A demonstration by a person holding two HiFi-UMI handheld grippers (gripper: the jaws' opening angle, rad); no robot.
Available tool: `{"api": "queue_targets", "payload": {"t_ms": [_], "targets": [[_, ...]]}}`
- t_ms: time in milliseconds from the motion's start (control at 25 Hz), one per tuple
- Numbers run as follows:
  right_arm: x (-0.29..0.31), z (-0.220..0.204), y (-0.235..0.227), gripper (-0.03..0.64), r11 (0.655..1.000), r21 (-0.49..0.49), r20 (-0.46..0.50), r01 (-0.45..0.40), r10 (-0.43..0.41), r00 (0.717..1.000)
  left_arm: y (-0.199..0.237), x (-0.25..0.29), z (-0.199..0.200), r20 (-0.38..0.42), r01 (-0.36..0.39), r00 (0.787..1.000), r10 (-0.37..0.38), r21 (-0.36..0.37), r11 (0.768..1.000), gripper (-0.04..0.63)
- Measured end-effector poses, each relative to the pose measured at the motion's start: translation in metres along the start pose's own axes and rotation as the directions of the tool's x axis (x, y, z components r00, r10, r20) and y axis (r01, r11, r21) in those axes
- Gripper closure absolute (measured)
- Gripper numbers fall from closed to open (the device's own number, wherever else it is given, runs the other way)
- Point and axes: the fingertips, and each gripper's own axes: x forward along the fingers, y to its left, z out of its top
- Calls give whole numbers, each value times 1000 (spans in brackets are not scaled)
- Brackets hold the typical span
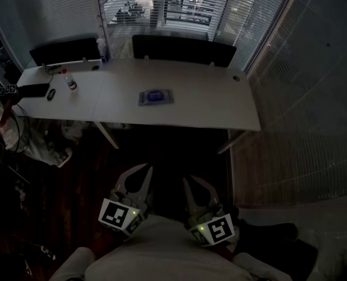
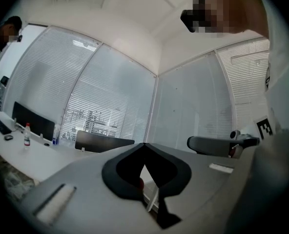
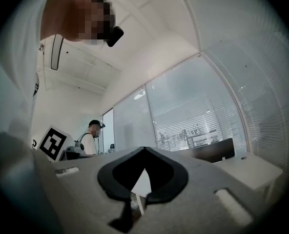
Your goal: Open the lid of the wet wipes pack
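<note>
Currently left hand-held gripper (image 1: 143, 172) and right hand-held gripper (image 1: 188, 181) both closed and empty, wipes pack (image 1: 156, 96) well ahead on worktop (image 1: 220, 107); arriving unopened could shove the light pack, missing its lid.

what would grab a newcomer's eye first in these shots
A long white table stands against blind-covered glass walls, with a flat blue-topped wet wipes pack lying near its middle. Low, close to the person's body, the grey left hand-held gripper and right hand-held gripper point toward it, jaws together.
</note>
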Motion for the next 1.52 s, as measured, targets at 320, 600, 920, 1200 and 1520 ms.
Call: {"api": "queue_targets", "payload": {"t_ms": [320, 600, 920, 1200, 1520], "targets": [[46, -2, -22, 617, 999, -18, 20, 30, -29, 999, 35, 40, 4, 14, 34, 999, -33, -14, 999, 592], [127, 2, -44, 617, 999, -42, 28, 26, -25, 999, 93, 96, 29, 21, 52, 998, -52, -14, 999, 592], [245, -6, -62, 617, 999, -53, 15, 6, -5, 1000, 188, 151, 51, 37, 59, 998, -59, -20, 998, 592], [299, -11, -80, 617, 998, -69, 7, 13, -13, 1000, 232, 187, 54, 30, 54, 998, -53, -39, 998, 592], [319, -8, -105, 617, 998, -67, -8, 4, -4, 1000, 236, 215, 60, 16, 49, 999, -49, -32, 998, 592]]}}
